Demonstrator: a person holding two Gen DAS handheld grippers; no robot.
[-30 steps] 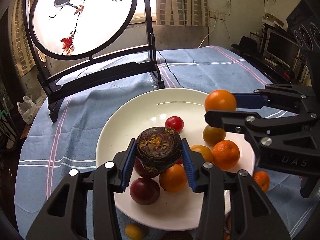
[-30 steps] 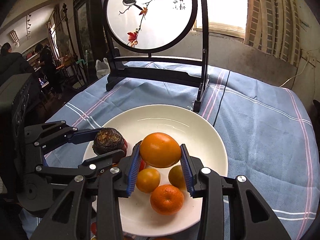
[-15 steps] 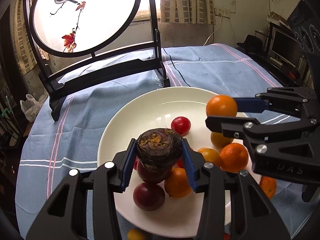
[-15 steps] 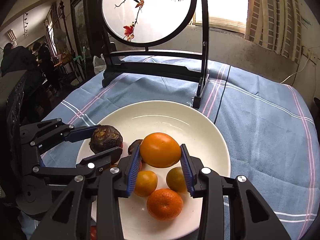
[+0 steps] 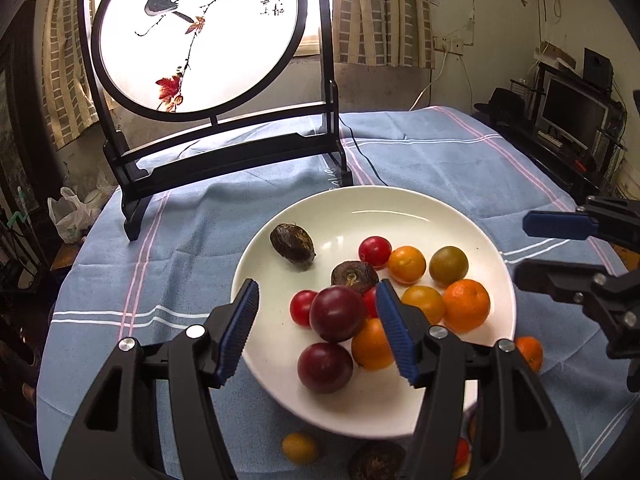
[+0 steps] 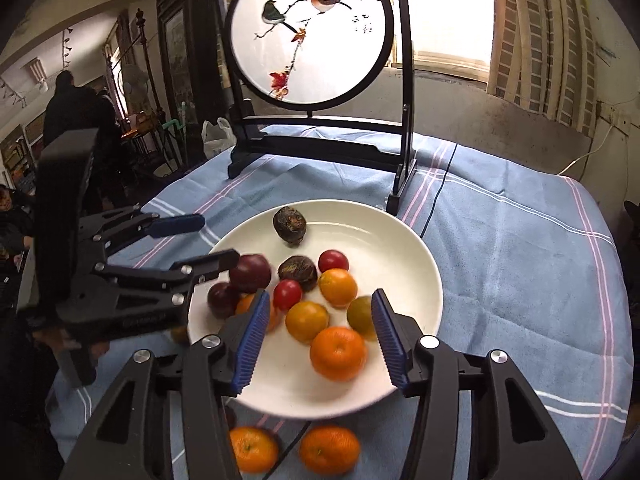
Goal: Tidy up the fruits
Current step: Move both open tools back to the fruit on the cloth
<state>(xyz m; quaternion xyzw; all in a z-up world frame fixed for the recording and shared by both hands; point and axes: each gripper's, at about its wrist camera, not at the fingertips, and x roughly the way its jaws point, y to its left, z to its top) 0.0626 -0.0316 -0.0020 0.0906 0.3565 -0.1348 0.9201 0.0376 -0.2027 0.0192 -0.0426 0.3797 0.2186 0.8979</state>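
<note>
A white plate (image 5: 400, 208) (image 6: 404, 240) on the blue cloth holds several fruits: oranges, red tomatoes, dark plums and two brown wrinkled fruits. One brown fruit (image 5: 292, 245) (image 6: 289, 221) lies alone at the plate's far left. An orange (image 5: 407, 264) (image 6: 338, 287) lies among the others. My left gripper (image 5: 318, 330) is open and empty over the plate's near edge. My right gripper (image 6: 316, 338) is open and empty above the oranges. Each gripper shows in the other's view, the left (image 6: 188, 240) and the right (image 5: 560, 248).
A round bird-painting screen on a black stand (image 5: 224, 160) (image 6: 320, 144) stands behind the plate, with a cable beside it. Loose fruits lie on the cloth near me: two oranges (image 6: 328, 450), a yellow one (image 5: 299, 448), a brown one (image 5: 374, 462). People stand far left (image 6: 76, 108).
Both grippers opened and pulled back. The brown fruit left my left gripper and now lies on the plate. The orange left my right gripper and lies among the fruits.
</note>
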